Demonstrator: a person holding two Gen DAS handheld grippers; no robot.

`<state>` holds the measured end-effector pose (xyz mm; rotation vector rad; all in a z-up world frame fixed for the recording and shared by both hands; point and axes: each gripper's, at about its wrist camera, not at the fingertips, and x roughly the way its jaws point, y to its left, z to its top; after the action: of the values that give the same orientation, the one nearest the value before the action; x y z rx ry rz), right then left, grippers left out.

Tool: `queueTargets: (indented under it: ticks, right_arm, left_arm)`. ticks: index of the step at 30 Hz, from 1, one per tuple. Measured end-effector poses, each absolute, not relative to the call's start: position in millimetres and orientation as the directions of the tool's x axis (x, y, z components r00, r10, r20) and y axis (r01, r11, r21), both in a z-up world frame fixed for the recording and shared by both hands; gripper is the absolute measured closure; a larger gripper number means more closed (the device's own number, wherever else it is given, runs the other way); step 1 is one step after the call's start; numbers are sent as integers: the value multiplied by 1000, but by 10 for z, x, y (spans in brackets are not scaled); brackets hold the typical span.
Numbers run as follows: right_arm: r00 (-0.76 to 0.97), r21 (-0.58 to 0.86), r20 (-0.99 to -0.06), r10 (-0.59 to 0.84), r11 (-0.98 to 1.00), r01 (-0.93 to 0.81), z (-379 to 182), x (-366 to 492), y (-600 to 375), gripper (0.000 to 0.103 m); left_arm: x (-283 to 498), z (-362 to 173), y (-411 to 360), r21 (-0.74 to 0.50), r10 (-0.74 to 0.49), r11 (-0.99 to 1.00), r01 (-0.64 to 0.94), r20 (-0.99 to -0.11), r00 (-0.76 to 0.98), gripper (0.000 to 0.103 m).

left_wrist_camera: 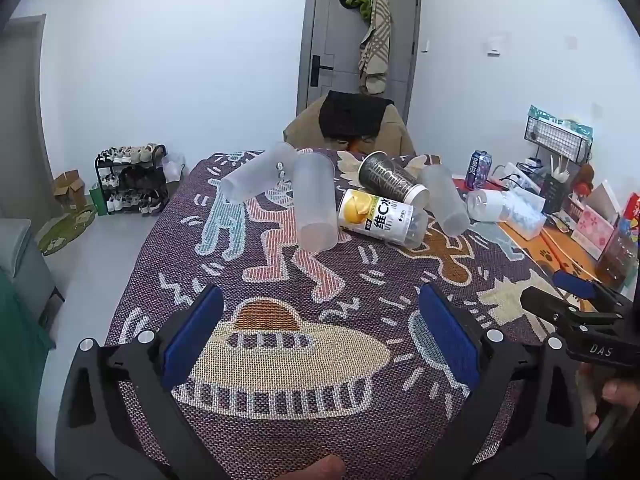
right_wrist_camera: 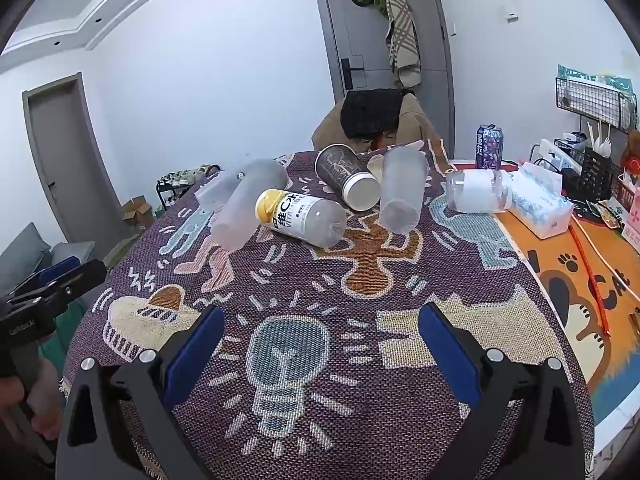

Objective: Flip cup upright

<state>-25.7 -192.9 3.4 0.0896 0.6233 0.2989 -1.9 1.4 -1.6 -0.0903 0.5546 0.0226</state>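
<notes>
Nothing was done yet: every cup, including the dark paper cup (right_wrist_camera: 347, 178) and the frosted cup (right_wrist_camera: 401, 190), lay on its side far across the worktop (right_wrist_camera: 400, 420). My left hand-held gripper (left_wrist_camera: 320, 336) and right hand-held gripper (right_wrist_camera: 320, 340) hung released, grasping nothing, well short of them.

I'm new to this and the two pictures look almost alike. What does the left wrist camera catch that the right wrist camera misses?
Only the left wrist view shows the full shoe rack and green floor mat. Only the right wrist view shows a second grey door and the lightbulb pattern. Both share the lying dark paper cup, frosted cups, vitamin bottle, and open left gripper and right gripper.
</notes>
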Motion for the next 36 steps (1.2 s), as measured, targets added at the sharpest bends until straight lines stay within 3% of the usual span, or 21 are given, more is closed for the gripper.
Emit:
queueTargets:
  ticks: [36]
  right_arm:
    - [768, 184, -565, 299, 954, -236, -14, -246, -1945, 8]
  left_arm:
    - [-22, -40, 19, -97, -16, 994, -43, -532, 846, 6]
